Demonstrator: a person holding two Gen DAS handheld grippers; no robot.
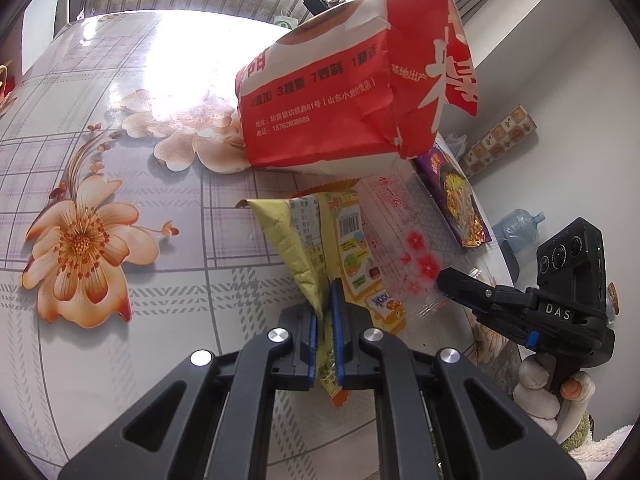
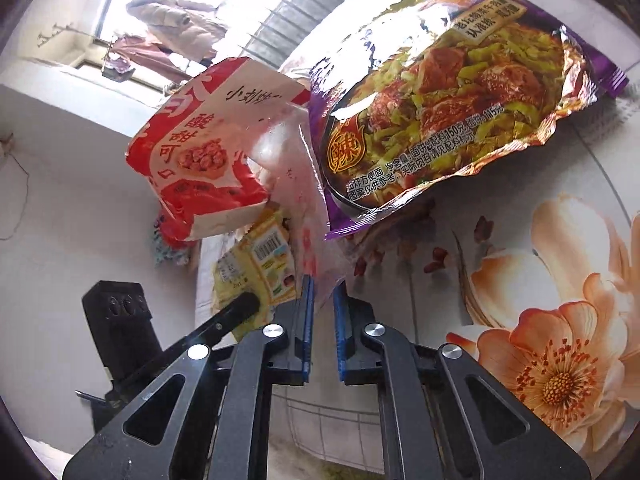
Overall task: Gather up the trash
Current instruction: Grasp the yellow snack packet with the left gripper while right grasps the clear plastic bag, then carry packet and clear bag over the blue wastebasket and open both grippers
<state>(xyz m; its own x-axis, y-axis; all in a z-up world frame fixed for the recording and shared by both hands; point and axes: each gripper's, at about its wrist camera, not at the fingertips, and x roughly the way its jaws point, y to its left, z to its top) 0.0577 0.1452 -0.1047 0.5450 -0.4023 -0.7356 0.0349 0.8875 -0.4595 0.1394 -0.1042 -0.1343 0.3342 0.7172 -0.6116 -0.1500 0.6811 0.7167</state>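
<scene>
— Left gripper [image 1: 325, 320] is clamped tight on the yellow snack wrapper [image 1: 320, 236], its blue pads pinching the foil just above the counter [image 1: 120, 140]. Does that count as collected?

— Picked up, at least. No bin shows in either view, so nothing looks disposed of yet.

— And the right gripper [image 2: 321, 320]?

— Its jaws stand nearly closed with the edge of the clear plastic bag [image 2: 316, 208] running down between them; the film is so thin that a firm hold cannot be confirmed, though it looks pinched.

— What is left on the counter?

— The red and white paper box [image 1: 352, 88], tilted up against the pile, and the purple noodle packet [image 2: 448, 108] beside the bag. Both seem untouched, so roughly half the trash remains to gather, by that reckoning.
</scene>
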